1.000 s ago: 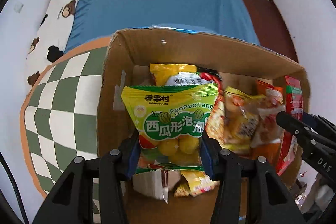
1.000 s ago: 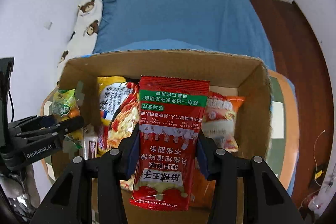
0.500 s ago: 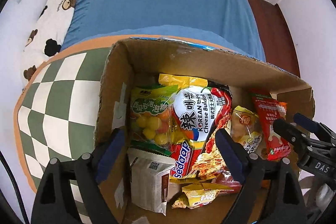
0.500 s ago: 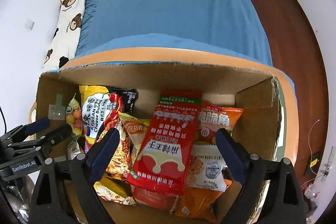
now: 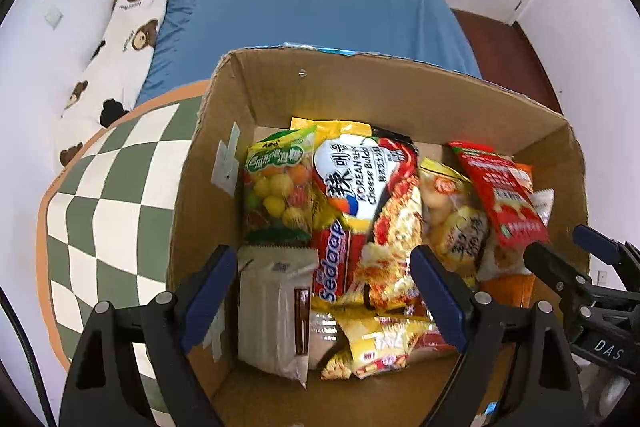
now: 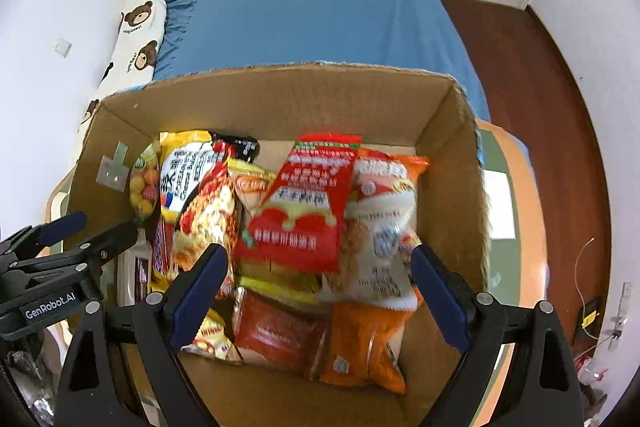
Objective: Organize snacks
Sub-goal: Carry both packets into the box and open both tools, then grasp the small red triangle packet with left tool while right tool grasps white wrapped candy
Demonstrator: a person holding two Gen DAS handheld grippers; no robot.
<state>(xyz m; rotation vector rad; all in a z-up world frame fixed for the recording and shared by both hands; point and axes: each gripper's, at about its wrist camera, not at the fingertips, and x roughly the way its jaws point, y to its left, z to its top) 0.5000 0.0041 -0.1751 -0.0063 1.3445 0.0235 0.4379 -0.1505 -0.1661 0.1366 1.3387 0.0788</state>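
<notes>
A brown cardboard box [image 5: 400, 95] [image 6: 280, 99] holds several snack packets. The green candy bag [image 5: 278, 187] [image 6: 144, 187] with yellow balls lies against its left wall, beside a Korean noodle pack [image 5: 368, 187] [image 6: 188, 183]. The red packet [image 5: 504, 195] [image 6: 300, 211] leans on other snacks at the right. My left gripper [image 5: 322, 283] hovers open above the box's left half, nothing between its fingers. My right gripper [image 6: 318, 287] hangs open over the right half, also holding nothing. Each gripper shows at the edge of the other's view.
The box stands on a round table with a green-and-white checked cloth [image 5: 104, 203]. Behind it lies a bed with a blue sheet [image 5: 312, 3] and a bear-print pillow [image 5: 120, 27]. Dark wooden floor [image 6: 540, 87] runs along the right.
Both grippers opened: the left let go of the green candy bag, the right of the red packet. Both packets dropped into the box, and both grippers then drew back a little.
</notes>
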